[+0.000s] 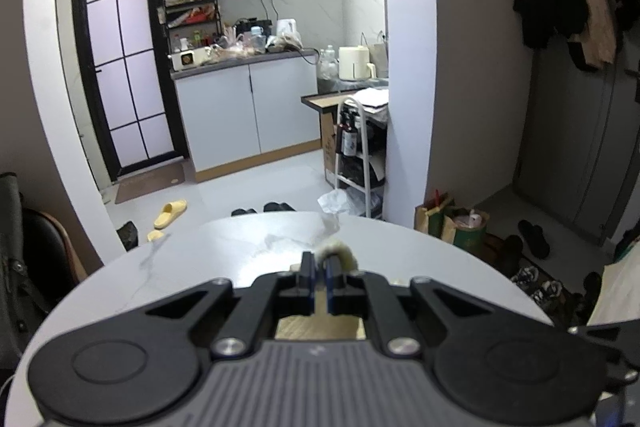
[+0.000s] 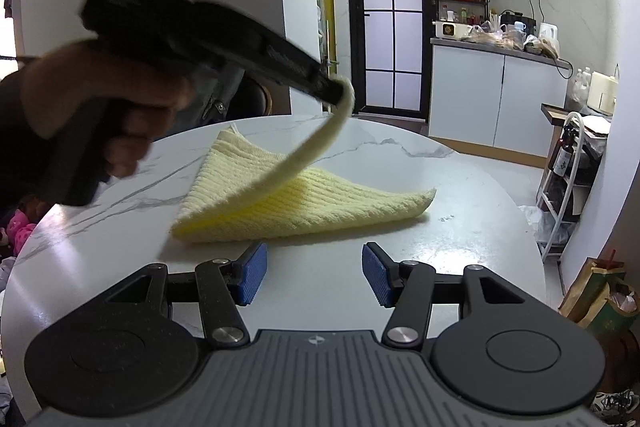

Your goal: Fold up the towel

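A pale yellow ribbed towel [image 2: 280,203] lies on the round white marble table [image 2: 460,227], with one corner lifted. My left gripper [image 1: 319,263] is shut on that corner [image 1: 340,253] and holds it above the table; in the right wrist view it [image 2: 332,91] reaches in from the upper left with the towel edge hanging from its tips. My right gripper [image 2: 314,269] is open and empty, low over the table just in front of the towel's near edge.
The table edge [image 1: 360,217] drops off to a kitchen floor with slippers [image 1: 170,213] and shoes. A white trolley [image 2: 568,179] and paper bags [image 2: 596,303] stand to the right of the table. A dark chair [image 1: 44,251] is at the left.
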Tool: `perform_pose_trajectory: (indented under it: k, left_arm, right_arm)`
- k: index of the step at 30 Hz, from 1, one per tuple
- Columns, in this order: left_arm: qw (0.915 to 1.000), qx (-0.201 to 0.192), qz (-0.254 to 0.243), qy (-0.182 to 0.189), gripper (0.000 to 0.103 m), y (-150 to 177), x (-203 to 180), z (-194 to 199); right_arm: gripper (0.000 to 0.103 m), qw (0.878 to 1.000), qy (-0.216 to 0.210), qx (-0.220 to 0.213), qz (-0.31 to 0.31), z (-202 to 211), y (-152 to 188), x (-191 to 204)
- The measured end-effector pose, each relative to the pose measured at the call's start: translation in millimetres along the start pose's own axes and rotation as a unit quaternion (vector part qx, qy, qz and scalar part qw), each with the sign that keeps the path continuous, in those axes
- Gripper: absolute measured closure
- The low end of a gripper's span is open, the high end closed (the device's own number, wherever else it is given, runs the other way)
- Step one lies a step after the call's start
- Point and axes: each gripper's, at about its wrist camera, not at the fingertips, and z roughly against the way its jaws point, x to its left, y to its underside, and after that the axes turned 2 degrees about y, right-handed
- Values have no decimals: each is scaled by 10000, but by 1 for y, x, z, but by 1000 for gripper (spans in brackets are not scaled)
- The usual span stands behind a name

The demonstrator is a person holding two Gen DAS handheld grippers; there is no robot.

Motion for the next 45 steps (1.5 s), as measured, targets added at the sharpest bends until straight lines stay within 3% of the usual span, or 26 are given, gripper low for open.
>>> perform_pose_trajectory:
  k: [3,10,14,20,24,28,31,39,45]
  left_arm:
    - [9999,123,-12,76,97,4,-3,-9]
    - [9996,274,-21,112,83,12,-9,-20]
    - [9996,259,70,63,69,18,-7,-14]
    - [9991,216,337,-103,62,34,-2,8]
    - [9959,211,816,-341,54,58,4,27]
    - [9943,181,891,-566,53,73,1,48]
    - [9925,85,1064,-597,42,80,1,64]
    - [9901,-21,1164,-788,41,93,-1,97]
    - [9878,-96,1228,-949,31,102,-3,119]
  right_arm:
    - [38,10000,-36,-26,19,1,0,1]
    - [37,10000,-42,7,23,4,-8,-5]
    - [37,10000,-18,44,22,2,-8,-4]
    - [37,9999,36,90,63,-1,-8,0]
    - [37,9999,72,121,91,-3,-7,2]
    - [37,9995,118,182,219,-7,-6,9]
    - [37,9993,214,205,222,-10,-5,13]
    - [37,9994,207,210,174,-14,-5,22]
    - [37,9995,150,237,123,-15,-5,28]
